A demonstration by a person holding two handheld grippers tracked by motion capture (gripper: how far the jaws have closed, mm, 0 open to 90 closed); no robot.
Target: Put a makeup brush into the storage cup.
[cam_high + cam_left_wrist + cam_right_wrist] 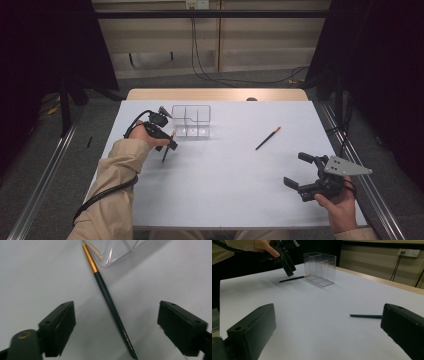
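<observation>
A dark-handled paintbrush [110,302] with a gold ferrule lies flat on the white table, its bristle end touching the corner of a clear plastic organizer [117,252]. My left gripper [116,315] hovers over it, jaws apart on either side of the handle and not pressing on it. From above, the left gripper [167,142] is just left of the organizer [191,121], over that brush [165,152]. A second brush [268,138] lies right of centre. My right gripper [295,170] stands open near the front right, nothing between its jaws; the second brush [365,316] lies ahead of it.
The white table [225,190] stands on a wooden top. The organizer [320,268] has several upright compartments. Cables run along the floor and back wall. Metal rails flank the table on both sides.
</observation>
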